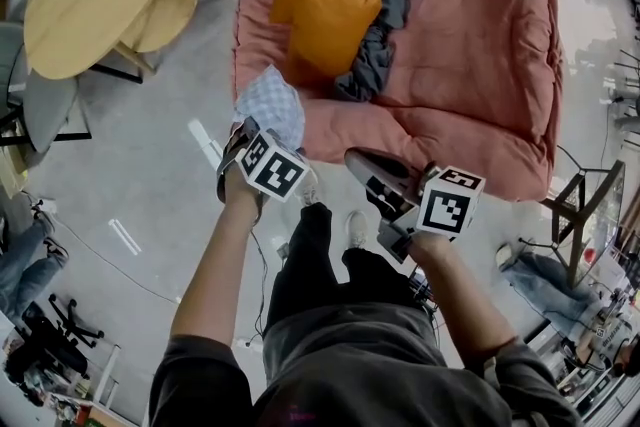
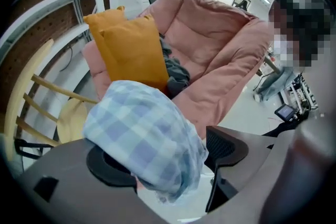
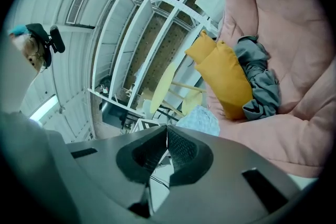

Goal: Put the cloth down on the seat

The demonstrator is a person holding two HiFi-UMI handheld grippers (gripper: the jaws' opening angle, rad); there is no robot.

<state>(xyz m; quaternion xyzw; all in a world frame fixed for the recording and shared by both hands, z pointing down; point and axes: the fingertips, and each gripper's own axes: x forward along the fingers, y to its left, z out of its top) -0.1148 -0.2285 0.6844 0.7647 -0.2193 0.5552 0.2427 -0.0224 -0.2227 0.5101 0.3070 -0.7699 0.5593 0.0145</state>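
Left hand-held gripper jaws stood spread wide. Checked blue-white cloth draped over one jaw, other pad clear of it. Cloth hung at front corner of pink seat, just beside orange cushions. Grey garment lay on seat beside cushions. Right hand-held gripper jaws pressed together, nothing between them.

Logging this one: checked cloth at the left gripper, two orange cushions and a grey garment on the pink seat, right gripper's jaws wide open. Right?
One slip: the right gripper has its jaws together, nothing between them, as the right gripper view shows. The checked cloth at the left gripper, and the orange cushions and grey garment on the pink seat, all hold.
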